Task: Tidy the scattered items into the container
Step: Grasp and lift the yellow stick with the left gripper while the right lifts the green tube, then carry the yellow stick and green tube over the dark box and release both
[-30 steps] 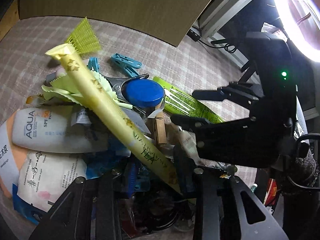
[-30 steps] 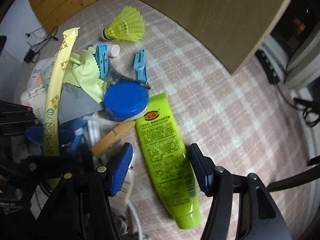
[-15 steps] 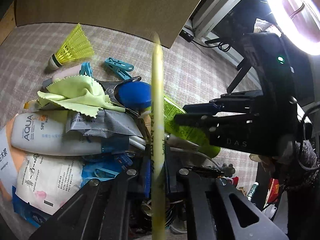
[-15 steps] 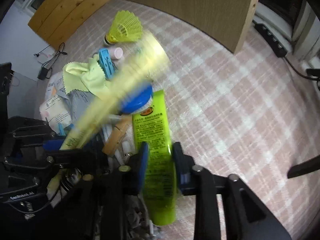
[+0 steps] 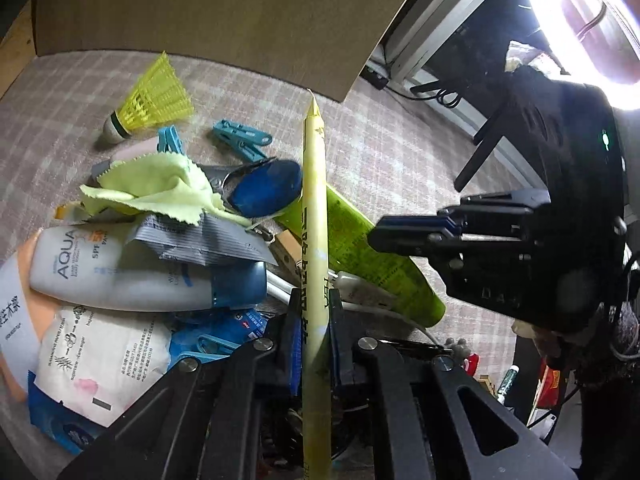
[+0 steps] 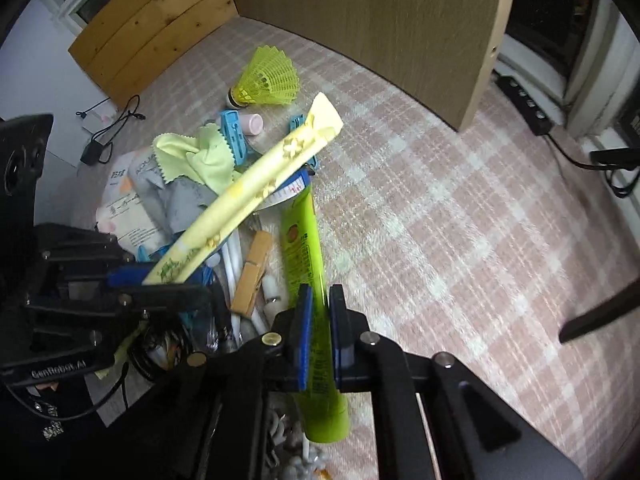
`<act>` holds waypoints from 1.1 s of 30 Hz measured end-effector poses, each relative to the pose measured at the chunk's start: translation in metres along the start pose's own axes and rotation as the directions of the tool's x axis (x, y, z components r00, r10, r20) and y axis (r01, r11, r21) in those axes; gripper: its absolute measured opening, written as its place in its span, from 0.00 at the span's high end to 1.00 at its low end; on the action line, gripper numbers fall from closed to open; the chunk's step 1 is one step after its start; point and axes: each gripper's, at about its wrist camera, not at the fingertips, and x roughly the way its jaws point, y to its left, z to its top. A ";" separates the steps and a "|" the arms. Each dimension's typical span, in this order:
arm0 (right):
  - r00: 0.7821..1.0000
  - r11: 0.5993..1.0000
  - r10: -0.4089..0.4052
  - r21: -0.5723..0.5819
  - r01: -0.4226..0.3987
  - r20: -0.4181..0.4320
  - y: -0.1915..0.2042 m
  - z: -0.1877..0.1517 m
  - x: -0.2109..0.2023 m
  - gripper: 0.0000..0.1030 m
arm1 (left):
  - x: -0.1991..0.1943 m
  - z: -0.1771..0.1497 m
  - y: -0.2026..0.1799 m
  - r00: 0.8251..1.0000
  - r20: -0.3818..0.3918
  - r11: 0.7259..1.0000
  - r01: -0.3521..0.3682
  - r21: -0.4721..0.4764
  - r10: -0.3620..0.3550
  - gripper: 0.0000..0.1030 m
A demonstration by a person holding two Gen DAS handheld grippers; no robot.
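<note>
My left gripper (image 5: pixel 315 312) is shut on a long pale yellow tube (image 5: pixel 315 216) and holds it above the pile; the tube also shows in the right wrist view (image 6: pixel 256 196). My right gripper (image 6: pixel 319 312) is shut on a lime green tube (image 6: pixel 310 264), which also shows in the left wrist view (image 5: pixel 372 256). Scattered items lie on the checked cloth: a yellow shuttlecock (image 6: pixel 268 80), a blue lid (image 5: pixel 268 188), a light green cloth (image 5: pixel 156 188), blue clothespins (image 5: pixel 240 142), a wooden peg (image 6: pixel 252 272) and an AQUA bottle (image 5: pixel 120 268). No container shows.
A brown board (image 6: pixel 360 20) stands upright behind the pile. Wooden planks (image 6: pixel 148 28) lean at the back left. A power strip and cables (image 6: pixel 524 108) lie at the right. White packets (image 5: pixel 96 356) lie at the pile's near left.
My left gripper has lifted the yellow tube off the pile and swung it upright. My right gripper has moved onto the green tube and shut on it.
</note>
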 end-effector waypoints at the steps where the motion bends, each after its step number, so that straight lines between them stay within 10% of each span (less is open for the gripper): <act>1: 1.000 1.000 -0.018 0.001 0.018 0.011 0.001 -0.003 -0.006 0.93 | -0.002 0.000 -0.001 1.000 0.005 1.000 0.003 0.001 -0.003 0.91; 19: 0.945 0.973 -0.212 0.140 0.181 0.248 0.005 -0.039 -0.091 0.94 | -0.047 -0.008 -0.061 0.991 0.083 0.990 0.091 0.107 -0.101 0.91; 33: 0.864 0.891 -0.381 0.381 0.249 0.328 -0.004 -0.165 -0.203 0.94 | -0.058 -0.045 -0.180 0.967 0.025 0.921 0.232 0.312 -0.252 0.91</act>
